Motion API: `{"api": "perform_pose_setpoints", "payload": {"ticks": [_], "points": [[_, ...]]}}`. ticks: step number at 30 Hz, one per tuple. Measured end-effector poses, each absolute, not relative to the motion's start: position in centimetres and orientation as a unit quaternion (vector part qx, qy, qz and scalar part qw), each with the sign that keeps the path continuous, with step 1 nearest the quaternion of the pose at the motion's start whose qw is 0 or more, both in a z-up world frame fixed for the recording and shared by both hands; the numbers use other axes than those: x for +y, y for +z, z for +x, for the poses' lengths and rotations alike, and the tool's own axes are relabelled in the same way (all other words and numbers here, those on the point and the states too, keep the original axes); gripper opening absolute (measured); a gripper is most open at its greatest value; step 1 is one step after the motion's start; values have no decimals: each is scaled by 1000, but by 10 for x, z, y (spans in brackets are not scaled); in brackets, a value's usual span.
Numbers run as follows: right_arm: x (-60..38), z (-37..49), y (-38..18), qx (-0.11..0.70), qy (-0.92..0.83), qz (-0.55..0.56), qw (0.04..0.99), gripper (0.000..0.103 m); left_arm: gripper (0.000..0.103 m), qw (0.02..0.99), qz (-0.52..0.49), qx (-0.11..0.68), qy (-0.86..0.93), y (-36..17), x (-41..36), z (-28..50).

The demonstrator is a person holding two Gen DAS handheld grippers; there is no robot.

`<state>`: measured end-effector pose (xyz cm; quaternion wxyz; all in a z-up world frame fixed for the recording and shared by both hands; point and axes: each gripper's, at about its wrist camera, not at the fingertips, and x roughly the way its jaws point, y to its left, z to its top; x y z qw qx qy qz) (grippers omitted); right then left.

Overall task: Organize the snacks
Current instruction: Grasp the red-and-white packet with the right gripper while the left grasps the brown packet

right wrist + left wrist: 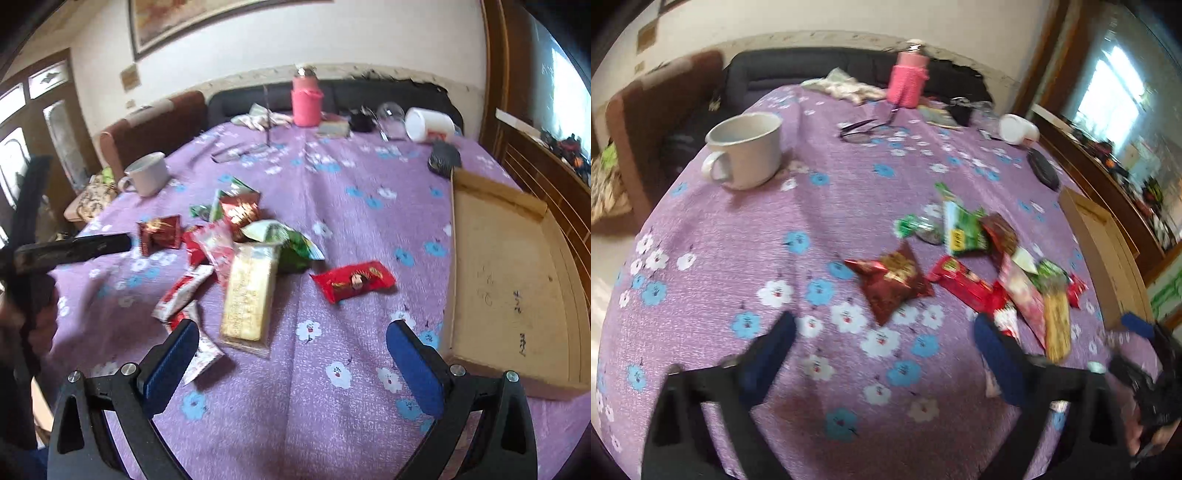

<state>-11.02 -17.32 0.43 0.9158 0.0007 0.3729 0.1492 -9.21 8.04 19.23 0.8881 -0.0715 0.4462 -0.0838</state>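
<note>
Blue-padded right gripper (293, 354) and left gripper (884, 350) both hang released above the purple floral tablecloth (332, 206), where snack packets (236, 236) lie heaped beside a cardboard tray (509, 280), a white mug (746, 147) farther back.

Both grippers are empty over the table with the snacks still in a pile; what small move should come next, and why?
Probably bring the open right gripper down on the red snack packet. It lies alone on the tablecloth, apart from the pile and nearest the empty cardboard tray, so it looks like the easiest first pick.
</note>
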Motion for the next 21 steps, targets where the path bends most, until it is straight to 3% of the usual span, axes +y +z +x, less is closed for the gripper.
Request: {"api": "perform_pose_setpoints", "payload": {"ticks": [1,2,11,14,16,20,21], "points": [[-175,-115,7,365,164,8,916,103,64,886,-68,451,-83,165,76,-93],[-175,-119,8,360,179,13,916,103,63,885,-60,454,-82,149,81,-88],[-171,-131,7,362,251,24,897,102,62,884,34,453,-113,73,67,-7],[-171,-134,6,367,266,24,891,98,62,871,64,471,-122,55,59,4],[-171,-135,5,371,274,18,887,90,62,864,73,479,-135,49,56,0],[-166,-132,-1,396,297,2,869,53,62,859,95,481,-145,39,53,-12],[-163,-130,-2,401,303,-3,864,52,62,858,94,484,-145,36,53,-12]]}}
